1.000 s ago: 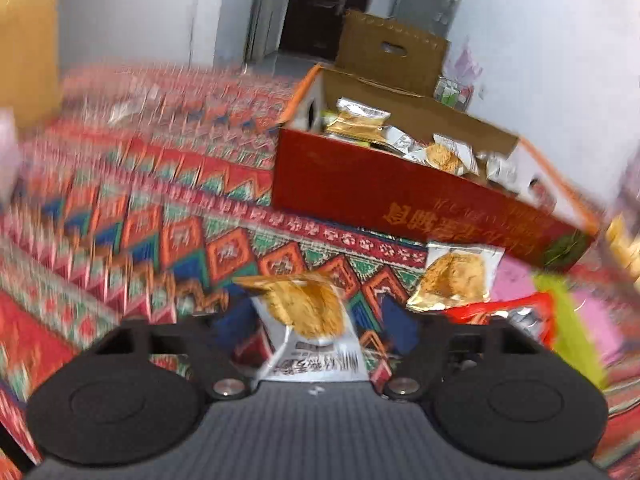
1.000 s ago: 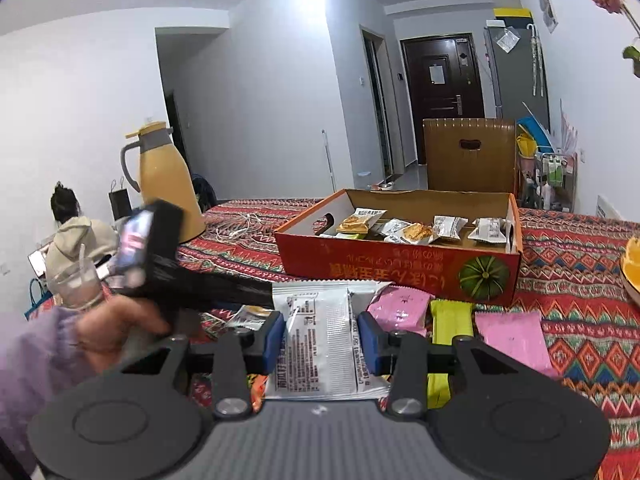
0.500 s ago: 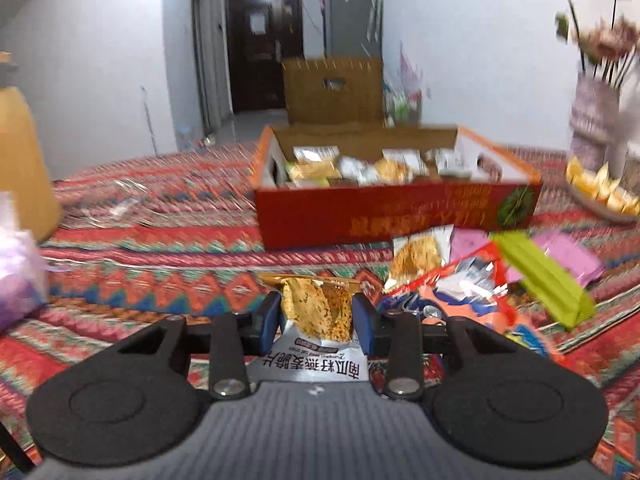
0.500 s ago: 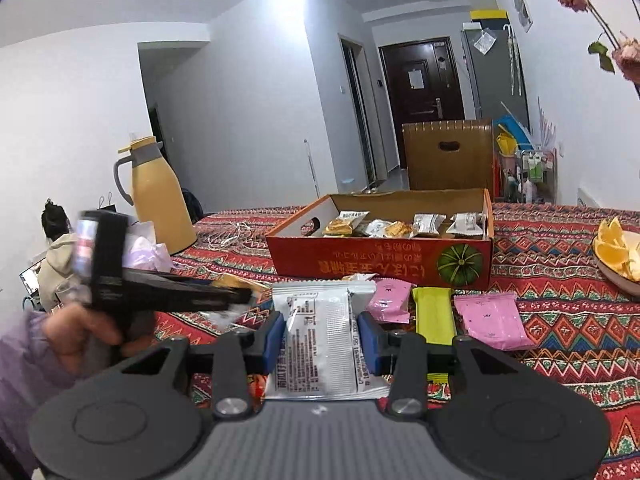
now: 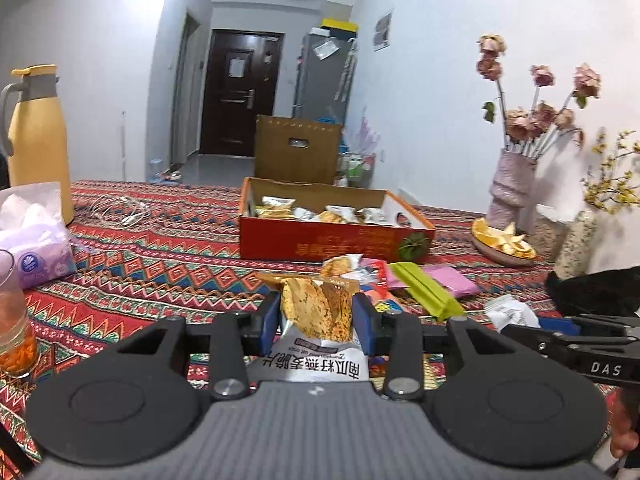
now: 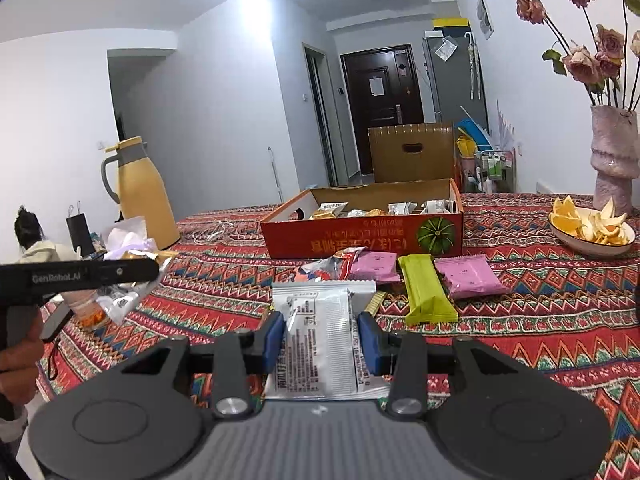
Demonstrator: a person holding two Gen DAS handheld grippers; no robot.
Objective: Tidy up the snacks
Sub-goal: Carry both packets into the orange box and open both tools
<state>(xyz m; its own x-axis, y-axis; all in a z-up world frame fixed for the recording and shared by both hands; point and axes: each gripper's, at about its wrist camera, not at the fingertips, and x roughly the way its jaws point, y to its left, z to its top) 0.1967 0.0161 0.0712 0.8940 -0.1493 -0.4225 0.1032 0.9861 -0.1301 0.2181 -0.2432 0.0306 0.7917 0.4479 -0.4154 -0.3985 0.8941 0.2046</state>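
1. Nearest to us, our left gripper [image 5: 316, 322] is clamped on a cracker packet [image 5: 318, 332], its blue pads pressed against both sides; the packet stands upright between them, its gold top edge crumpled over.
2. Our right gripper [image 6: 322, 338] likewise pinches a silver packet [image 6: 320, 340] with its printed back facing up; the packet lies flat between the pads and juts forward past them.
3. In the right wrist view the other gripper reaches in from the left edge with its packet hanging from it, above a glass [image 5: 12, 320] of orange-coloured contents, though the blur there leaves us unsure how close they are.
4. Just beyond the grippers, loose snacks lie on the patterned tablecloth [image 6: 540, 320]: a green bar [image 6: 426, 294] between two pink packets [image 6: 470, 278], and a red wrapper [image 6: 324, 266] beside them; all sit near the front of the red box.
5. The red box [image 6: 360, 238] stands open in the middle of the table, with several silver and gold packets lying inside it.
6. To the left we see a yellow jug [image 6: 142, 196] and a purple tissue pack [image 5: 36, 248]; to the right, a bowl of orange peel [image 6: 592, 228] and a vase of dried roses [image 6: 614, 156].
7. Behind the box stands a brown carton [image 6: 412, 152]; farthest off is a dark door [image 6: 382, 96].
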